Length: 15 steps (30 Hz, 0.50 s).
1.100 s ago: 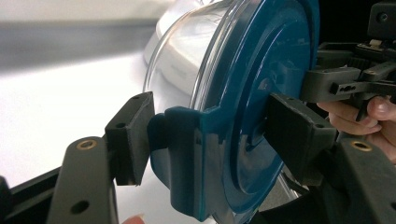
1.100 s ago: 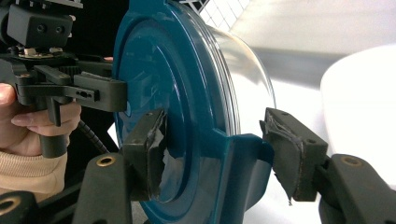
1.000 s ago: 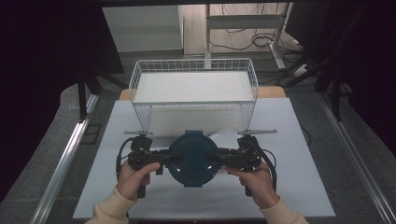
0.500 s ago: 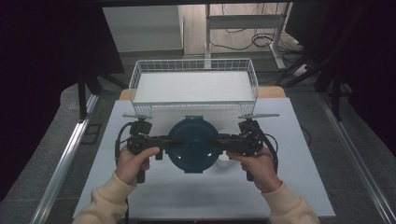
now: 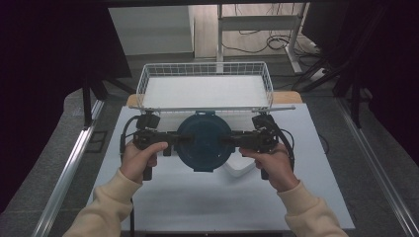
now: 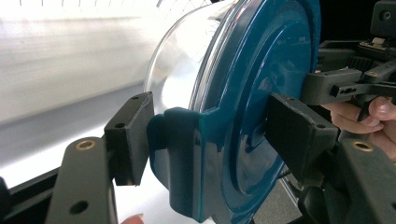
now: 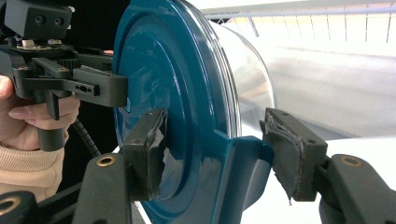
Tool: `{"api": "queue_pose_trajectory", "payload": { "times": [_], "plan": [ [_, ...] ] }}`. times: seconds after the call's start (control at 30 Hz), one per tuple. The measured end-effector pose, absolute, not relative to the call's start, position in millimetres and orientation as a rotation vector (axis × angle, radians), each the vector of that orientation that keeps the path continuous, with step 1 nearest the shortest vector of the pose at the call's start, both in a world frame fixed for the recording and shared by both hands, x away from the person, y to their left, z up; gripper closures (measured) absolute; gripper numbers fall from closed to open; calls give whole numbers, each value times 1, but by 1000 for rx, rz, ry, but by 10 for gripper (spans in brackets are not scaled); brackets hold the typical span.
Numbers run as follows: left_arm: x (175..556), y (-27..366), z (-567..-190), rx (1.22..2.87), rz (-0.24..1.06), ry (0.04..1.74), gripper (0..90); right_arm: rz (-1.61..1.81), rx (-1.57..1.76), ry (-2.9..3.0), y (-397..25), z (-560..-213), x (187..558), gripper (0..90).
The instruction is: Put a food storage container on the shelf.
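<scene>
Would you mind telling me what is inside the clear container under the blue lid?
Through the container's clear wall nothing shows but the white table and glare, so it looks empty. The blue lid covers the top in the high view, hiding the inside near the lid.

dim, dark-edged high view; light falls on the bench (image 5: 207, 197) (glare far side); gripper views soft, background washed out, lid (image 6: 261, 93) glossy.

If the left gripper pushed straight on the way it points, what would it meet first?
The left gripper points toward the person's right and already has the round teal-lidded clear container between its jaws, so it would press into that lid's side tab at once. Beyond it, the right gripper faces it.
</scene>
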<state>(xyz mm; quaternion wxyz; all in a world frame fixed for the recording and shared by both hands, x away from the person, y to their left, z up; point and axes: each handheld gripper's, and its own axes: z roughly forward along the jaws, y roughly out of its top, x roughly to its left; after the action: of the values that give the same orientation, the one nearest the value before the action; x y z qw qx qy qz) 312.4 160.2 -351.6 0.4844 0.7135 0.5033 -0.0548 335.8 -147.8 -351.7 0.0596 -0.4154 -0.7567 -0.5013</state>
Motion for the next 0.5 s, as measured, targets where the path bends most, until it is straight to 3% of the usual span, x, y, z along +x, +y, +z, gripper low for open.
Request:
{"api": "queue_pose_trajectory", "payload": {
  "times": [0.5],
  "plan": [
    [330,158,-321,1749,-102,1208,335,-1518,-1245,-2298,-149,-325,354,402]
  ]
}}
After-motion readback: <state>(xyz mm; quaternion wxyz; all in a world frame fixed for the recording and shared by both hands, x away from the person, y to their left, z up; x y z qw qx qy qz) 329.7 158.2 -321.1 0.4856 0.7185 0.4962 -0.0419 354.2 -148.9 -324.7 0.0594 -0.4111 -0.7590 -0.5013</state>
